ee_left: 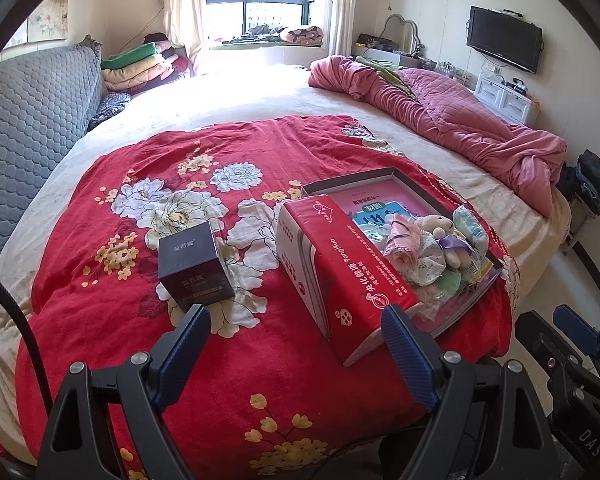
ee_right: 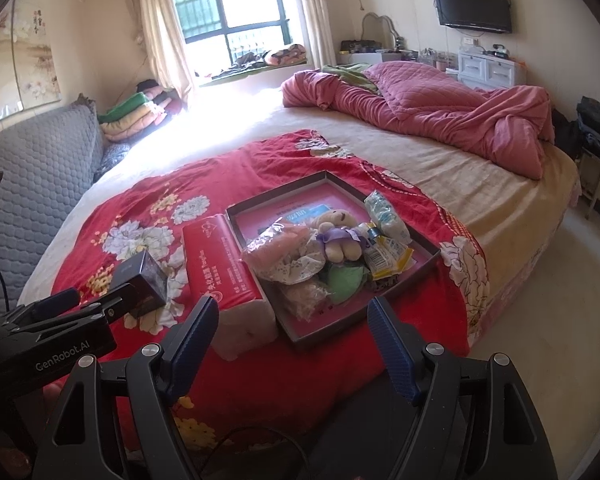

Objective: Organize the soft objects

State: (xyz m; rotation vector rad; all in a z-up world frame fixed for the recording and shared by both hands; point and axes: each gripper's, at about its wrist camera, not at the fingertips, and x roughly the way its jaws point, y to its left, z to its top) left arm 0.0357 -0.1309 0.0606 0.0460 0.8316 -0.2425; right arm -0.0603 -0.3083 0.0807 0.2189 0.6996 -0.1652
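Observation:
A shallow dark tray [ee_right: 384,312] with a pink floor lies on the red floral blanket [ee_left: 228,352]. In it lie a small teddy bear [ee_right: 340,236], a pink item in clear wrap [ee_right: 276,244], a white-blue packet [ee_right: 386,212], a green pad [ee_right: 346,280] and other soft packets. A red tissue pack [ee_left: 340,264] lies against the tray's left side. A dark box [ee_left: 194,268] stands left of it. My left gripper [ee_left: 296,344] is open and empty, near the pack's front end. My right gripper [ee_right: 292,340] is open and empty, in front of the tray.
The bed has a crumpled pink quilt [ee_left: 460,120] at the far right and a grey padded headboard [ee_left: 24,128] at the left. Folded blankets [ee_left: 140,64] are stacked by the window. A TV [ee_right: 474,6] hangs over white drawers [ee_right: 488,66]. Floor lies right of the bed.

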